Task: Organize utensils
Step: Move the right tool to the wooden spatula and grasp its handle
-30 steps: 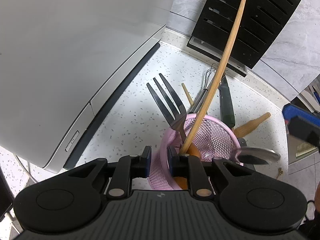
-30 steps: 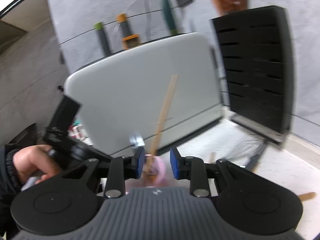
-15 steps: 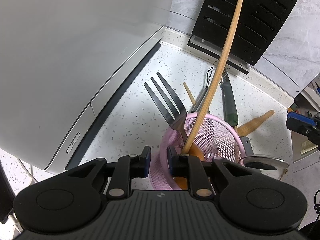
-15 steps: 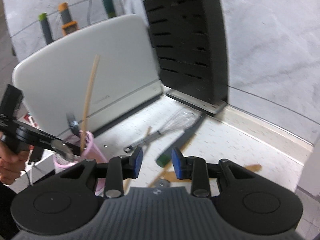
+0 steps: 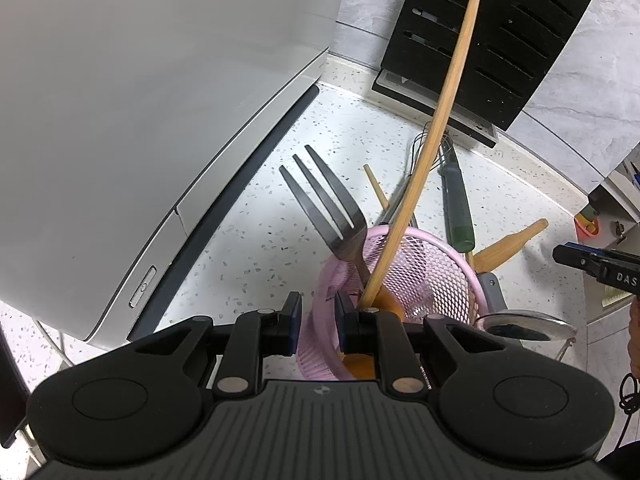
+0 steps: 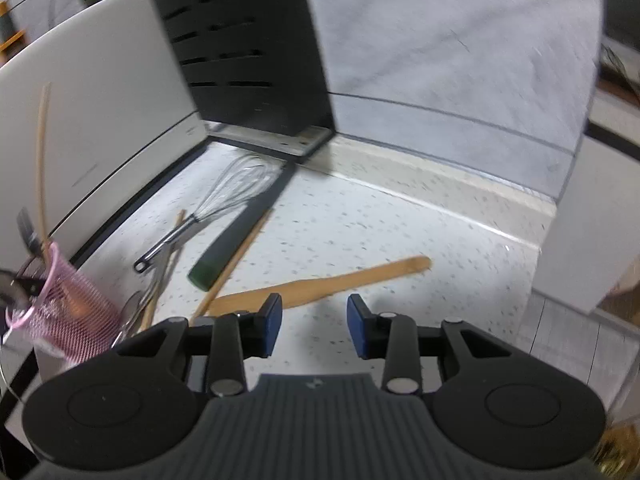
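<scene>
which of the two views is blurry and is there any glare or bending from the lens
Right wrist view: motion-smeared, the whisk and wooden spatula soft-edged. Left wrist view: sharp, the fork and pink mesh cup crisp; fisheye bows the wooden stick; bright sheen on the grey appliance.

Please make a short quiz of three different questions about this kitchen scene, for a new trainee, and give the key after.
1. True or false: the left gripper is closed on the rim of the pink wire-mesh basket.
2. Which of these stands inside that basket? A) the wire whisk B) the black fork C) the green-handled knife
3. Fill in: the right gripper, its jaws opening with nothing between them, hangs over the flat wooden ____ lying on the speckled counter.

Key: 1 true; 2 B (the whisk and the knife lie on the counter); 3 spatula.
</scene>
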Available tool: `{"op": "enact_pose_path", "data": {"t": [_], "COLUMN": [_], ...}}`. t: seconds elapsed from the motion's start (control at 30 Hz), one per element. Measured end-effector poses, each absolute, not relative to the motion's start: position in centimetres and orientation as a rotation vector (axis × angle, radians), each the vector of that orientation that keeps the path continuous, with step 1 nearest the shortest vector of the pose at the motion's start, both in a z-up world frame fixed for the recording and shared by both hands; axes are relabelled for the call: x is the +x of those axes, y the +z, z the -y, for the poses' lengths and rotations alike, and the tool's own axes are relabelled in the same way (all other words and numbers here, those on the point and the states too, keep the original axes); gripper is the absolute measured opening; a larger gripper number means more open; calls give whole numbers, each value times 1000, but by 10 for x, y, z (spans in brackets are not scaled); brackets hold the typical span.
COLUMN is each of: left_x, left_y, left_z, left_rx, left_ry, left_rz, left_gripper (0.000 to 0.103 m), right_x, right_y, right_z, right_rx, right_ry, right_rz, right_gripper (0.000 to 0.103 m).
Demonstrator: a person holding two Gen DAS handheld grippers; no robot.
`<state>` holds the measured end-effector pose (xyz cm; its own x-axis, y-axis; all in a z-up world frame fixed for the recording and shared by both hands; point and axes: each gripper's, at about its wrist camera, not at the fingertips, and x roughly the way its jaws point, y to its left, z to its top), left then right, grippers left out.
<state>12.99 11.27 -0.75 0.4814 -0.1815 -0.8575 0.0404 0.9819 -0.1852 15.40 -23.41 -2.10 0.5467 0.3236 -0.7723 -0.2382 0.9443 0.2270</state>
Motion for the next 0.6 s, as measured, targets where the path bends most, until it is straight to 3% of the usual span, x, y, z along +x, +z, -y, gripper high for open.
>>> {"op": "enact_pose_path", "data": {"t": [0.47, 0.6], "left_x": [131, 130], "left_y": [-8, -8], "left_z": [-110, -109], "left_rx": [-144, -141], "left_ry": [-131, -134], "left_rz": [-1063, -1063], "left_gripper": [19, 19], "right_x": [193, 196], "right_y": [-35, -37], "right_z": [255, 232], "right_rx": [209, 117], "right_ry": [128, 164], "right_rz": [-880, -868], "right_gripper": [39, 38]}}
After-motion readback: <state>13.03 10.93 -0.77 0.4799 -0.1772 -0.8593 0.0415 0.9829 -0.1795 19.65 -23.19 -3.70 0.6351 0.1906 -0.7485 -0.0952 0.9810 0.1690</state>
